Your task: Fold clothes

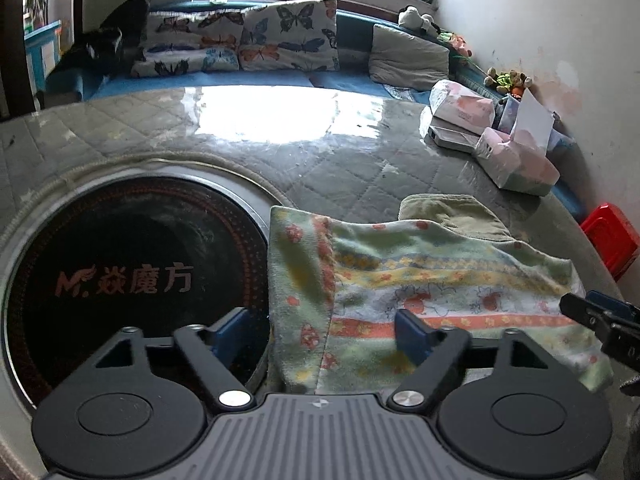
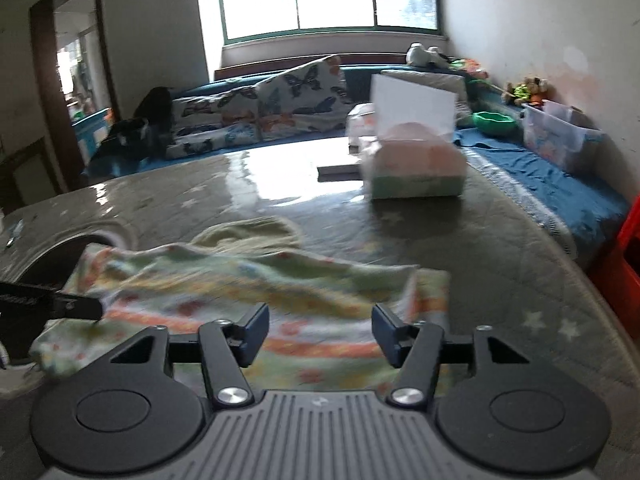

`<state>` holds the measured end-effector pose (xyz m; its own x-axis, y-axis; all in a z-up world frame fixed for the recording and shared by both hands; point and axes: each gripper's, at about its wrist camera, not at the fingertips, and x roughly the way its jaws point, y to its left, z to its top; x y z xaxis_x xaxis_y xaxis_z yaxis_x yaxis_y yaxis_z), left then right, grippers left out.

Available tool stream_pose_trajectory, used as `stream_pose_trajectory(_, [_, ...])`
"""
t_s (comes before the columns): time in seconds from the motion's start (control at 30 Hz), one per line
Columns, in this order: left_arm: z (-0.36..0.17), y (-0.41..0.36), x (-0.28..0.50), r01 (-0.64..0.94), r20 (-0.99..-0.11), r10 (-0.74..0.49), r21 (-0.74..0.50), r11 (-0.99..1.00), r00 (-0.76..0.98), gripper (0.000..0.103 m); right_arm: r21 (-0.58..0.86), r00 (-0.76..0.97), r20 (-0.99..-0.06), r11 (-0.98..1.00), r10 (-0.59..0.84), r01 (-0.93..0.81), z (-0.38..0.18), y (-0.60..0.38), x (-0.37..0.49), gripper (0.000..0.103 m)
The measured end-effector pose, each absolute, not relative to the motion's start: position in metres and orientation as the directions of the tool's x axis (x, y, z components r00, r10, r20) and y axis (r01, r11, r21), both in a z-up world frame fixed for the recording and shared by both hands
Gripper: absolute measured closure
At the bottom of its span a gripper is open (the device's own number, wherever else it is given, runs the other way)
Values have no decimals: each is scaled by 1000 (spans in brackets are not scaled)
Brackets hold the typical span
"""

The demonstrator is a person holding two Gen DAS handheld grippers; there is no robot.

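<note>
Both tools stand released: left tool point(image 1: 320, 332) and right tool point(image 2: 320, 332) hover over the flowered cloth point(image 1: 420, 276), which lies rumpled on the quilted table point(image 1: 320, 160), partly overlapping the dark round cooktop point(image 1: 132, 276).

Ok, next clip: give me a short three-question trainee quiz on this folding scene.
1. True or false: the left gripper is clamped shut on the floral towel.
2. What lies partly under the towel's left edge? A) a red bin B) the round black cooktop C) a butterfly pillow
3. Fill in: beyond the towel, toward the window, lies a plain ____ cloth.

Key: 1 false, both the left and the right gripper stand open over the towel. 2 B. 3 green.
</note>
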<state>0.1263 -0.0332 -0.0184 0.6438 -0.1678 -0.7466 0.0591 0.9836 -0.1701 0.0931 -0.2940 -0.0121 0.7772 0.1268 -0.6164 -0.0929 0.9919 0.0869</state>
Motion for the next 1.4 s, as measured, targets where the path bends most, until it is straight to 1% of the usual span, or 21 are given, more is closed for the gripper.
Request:
stream_pose_trajectory(0.03, [-18,-34,124,62,-745,-163,-161,985,647,18,87,774,-617,990,140,-110,-12,-289,91,33])
stream_pose_trajectory(0.2, [-22,-33,120,57,-745,-147,-145,988,650,11,70,762,-623,983,174,-167,-17,-270,80,21])
stream_pose_trajectory(0.27, [-25,-32,119,49,-751,-141,-143,988,645,10,76,755,-630,982,181,-173,-19,-267,78,21])
stream_pose_trajectory(0.33, [-27,-30,119,43,-754,-137,-143,989,643,10,78,748,-637,981,188,-180,-23,-264,75,16])
stream_pose_trajectory(0.47, [-28,-30,116,41,-753,-136,-144,989,644,8,75,746,-638,980,189,-183,-28,-261,68,14])
stream_pose_trajectory(0.57, [-26,-32,112,47,-749,-138,-141,989,648,7,69,748,-636,980,188,-188,-30,-260,63,9])
stream_pose_trajectory(0.6, [-25,-32,110,49,-749,-139,-141,989,648,6,66,749,-635,980,187,-189,-31,-259,61,6])
stream_pose_trajectory(0.63, [-25,-33,109,49,-751,-139,-141,989,646,6,65,749,-636,980,185,-187,-32,-259,61,4])
stream_pose_trajectory(0.77, [-23,-32,103,49,-751,-143,-146,988,644,4,70,753,-633,982,180,-176,-33,-260,59,3])
stream_pose_trajectory(0.83, [-22,-32,100,50,-749,-141,-143,988,647,2,70,754,-633,982,178,-173,-33,-259,58,0])
stream_pose_trajectory(0.97, [-19,-33,94,58,-747,-140,-134,989,650,0,71,755,-632,983,175,-168,-32,-258,55,0])
stream_pose_trajectory(1.4, [-20,-29,76,63,-754,-132,-120,991,643,0,69,748,-646,988,152,-141,-31,-253,42,0])
